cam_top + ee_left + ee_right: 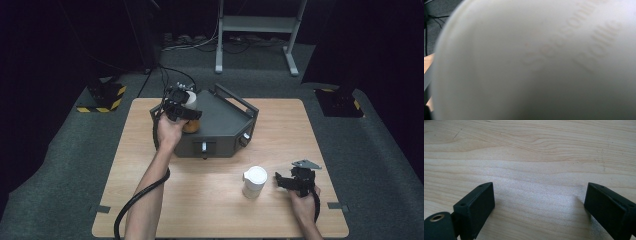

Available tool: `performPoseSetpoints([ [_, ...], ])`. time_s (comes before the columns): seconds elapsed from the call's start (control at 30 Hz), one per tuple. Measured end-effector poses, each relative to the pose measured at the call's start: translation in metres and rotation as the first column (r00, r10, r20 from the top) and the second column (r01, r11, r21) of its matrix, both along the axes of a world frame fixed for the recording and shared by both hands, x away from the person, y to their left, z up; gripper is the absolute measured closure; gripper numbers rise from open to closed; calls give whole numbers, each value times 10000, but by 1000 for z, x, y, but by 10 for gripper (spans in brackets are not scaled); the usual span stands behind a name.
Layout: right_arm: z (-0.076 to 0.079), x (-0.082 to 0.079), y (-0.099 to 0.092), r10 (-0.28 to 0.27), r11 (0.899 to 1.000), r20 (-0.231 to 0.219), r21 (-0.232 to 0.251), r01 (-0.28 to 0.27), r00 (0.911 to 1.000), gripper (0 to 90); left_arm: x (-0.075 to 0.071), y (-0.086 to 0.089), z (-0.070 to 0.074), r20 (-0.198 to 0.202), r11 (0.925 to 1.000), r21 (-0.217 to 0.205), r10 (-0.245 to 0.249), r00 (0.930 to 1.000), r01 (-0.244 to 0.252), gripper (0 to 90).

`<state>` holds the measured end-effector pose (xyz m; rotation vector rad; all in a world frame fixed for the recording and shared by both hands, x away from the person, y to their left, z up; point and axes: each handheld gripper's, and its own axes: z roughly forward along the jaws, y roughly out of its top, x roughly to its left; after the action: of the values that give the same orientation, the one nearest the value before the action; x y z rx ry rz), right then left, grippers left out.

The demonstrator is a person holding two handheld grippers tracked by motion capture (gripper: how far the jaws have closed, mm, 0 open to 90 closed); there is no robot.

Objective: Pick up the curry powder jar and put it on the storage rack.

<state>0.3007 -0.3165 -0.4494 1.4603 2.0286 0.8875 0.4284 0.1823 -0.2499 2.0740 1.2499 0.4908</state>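
My left gripper point(181, 106) hovers over the left corner of a dark grey angular box point(222, 120) at the back of the table. It is shut on a white container point(191, 99). That container point(536, 65) sits very close in the left gripper view, and faint raised lettering shows on its side. An orange-brown object point(191, 127) lies just under the gripper, partly hidden. My right gripper point(280, 181) rests low near the front right of the table, jaws open with bare wood between them point(536, 195). A white lidded cup point(254, 181) stands just left of it, apart.
The box has a rail handle point(235, 100) at its back and small knobs point(244, 140) on its front faces. The light wooden table point(215, 210) stands on grey carpet. A metal stand point(255, 25) and cables lie beyond it.
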Motion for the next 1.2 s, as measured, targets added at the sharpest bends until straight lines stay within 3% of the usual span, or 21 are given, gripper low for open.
performPoseSetpoints([
  [1.2,0,0,0,3,10000,1,-9,-3,10000,87,7,1,-9,-163,9999,59,107,9998,-106,326],
])
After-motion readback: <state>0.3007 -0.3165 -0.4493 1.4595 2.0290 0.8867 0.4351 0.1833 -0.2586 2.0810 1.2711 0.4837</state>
